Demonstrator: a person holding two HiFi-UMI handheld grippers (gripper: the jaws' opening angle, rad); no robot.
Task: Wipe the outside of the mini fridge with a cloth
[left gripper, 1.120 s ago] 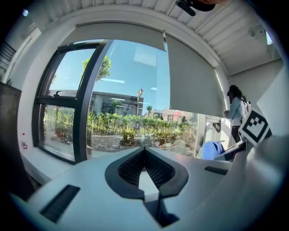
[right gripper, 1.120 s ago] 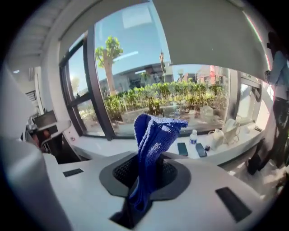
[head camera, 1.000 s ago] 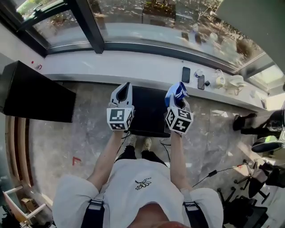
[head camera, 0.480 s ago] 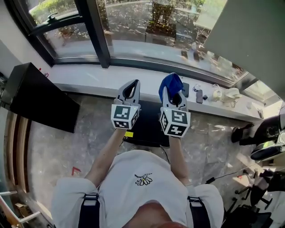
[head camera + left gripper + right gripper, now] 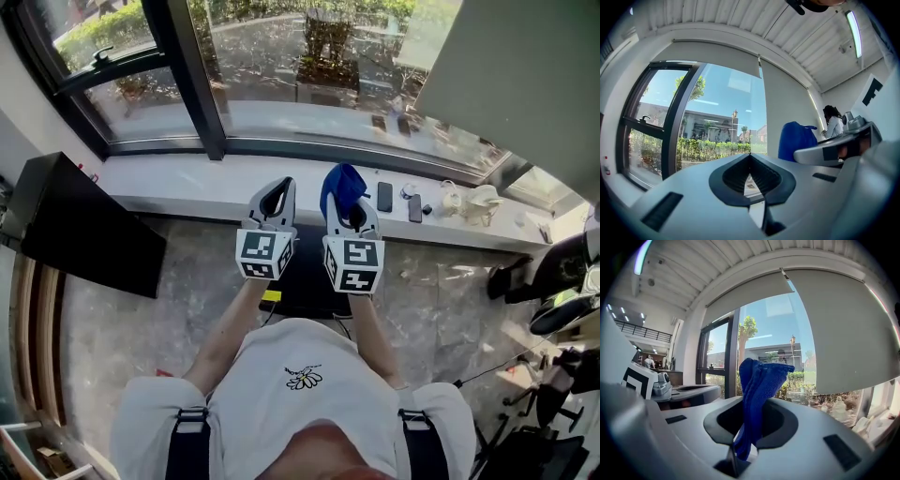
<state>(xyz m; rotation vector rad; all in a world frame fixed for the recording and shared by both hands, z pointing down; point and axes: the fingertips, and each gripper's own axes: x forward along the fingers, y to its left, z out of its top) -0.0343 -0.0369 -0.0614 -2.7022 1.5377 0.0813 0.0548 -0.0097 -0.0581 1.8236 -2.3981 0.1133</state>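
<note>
The black mini fridge [image 5: 302,289] stands on the floor below the window sill, mostly hidden under my two grippers. My right gripper [image 5: 349,208] is shut on a blue cloth [image 5: 341,184], whose folded end sticks up past the jaws [image 5: 758,380]. In the right gripper view the right gripper [image 5: 749,401] points up at the window. My left gripper [image 5: 275,193] is held just left of it, shut with nothing in it [image 5: 750,155]. In the left gripper view the cloth [image 5: 795,140] shows to the right. Both grippers are raised above the fridge, touching nothing.
A white window sill [image 5: 187,178] runs along the back with two phones [image 5: 384,196] and white cups [image 5: 469,199] at its right. A long black cabinet [image 5: 80,223] stands at the left. Office chairs [image 5: 558,281] and cables crowd the floor on the right.
Both grippers have risen and moved closer together, now pointing at the window. The cloth stays in the right gripper. The fridge top has slipped under the grippers in the head view.
</note>
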